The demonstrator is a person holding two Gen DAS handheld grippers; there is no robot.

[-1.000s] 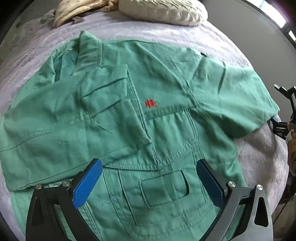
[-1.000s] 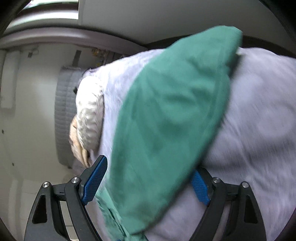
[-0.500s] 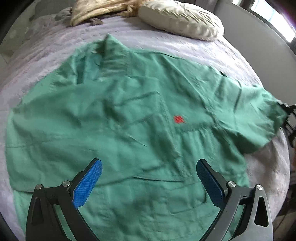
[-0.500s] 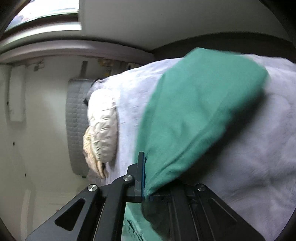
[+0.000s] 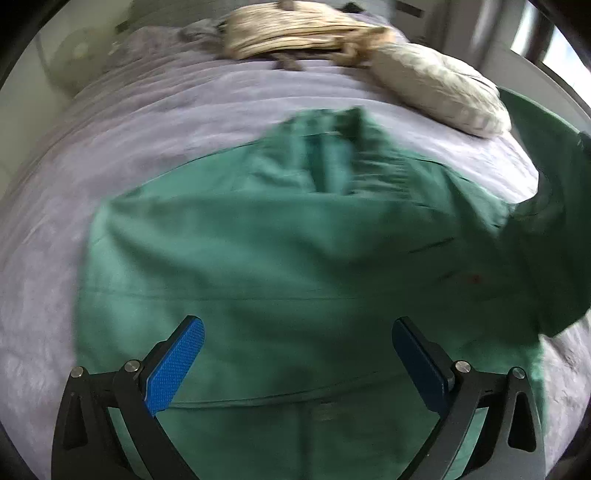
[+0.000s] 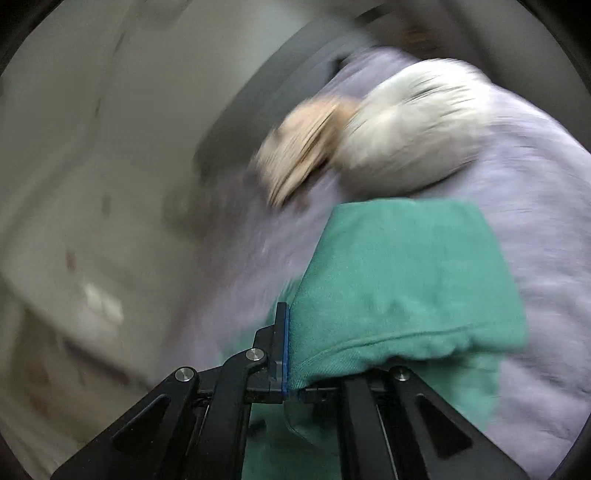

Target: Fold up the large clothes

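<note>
A large green work shirt (image 5: 295,258) lies spread on a lilac bedspread (image 5: 147,122), collar toward the pillows. Above its lower half hovers my left gripper (image 5: 295,362), open, its blue pads wide apart with only flat cloth beneath them. The shirt's right sleeve (image 5: 554,206) is lifted off the bed and swings up at the right edge of the left wrist view. In the right wrist view that green sleeve (image 6: 406,280) drapes over my right gripper (image 6: 290,350), which is shut on the sleeve's hem. The right view is blurred by motion.
A cream pillow (image 5: 436,88) and a beige bundled blanket (image 5: 295,29) lie at the head of the bed; they also show as the pillow (image 6: 413,125) and blanket (image 6: 303,147). A pale wall (image 6: 110,147) stands to the left of the bed.
My right gripper closed on the sleeve, then lifted and rolled, carrying the sleeve up over the shirt. My left gripper slid left across the shirt, staying open.
</note>
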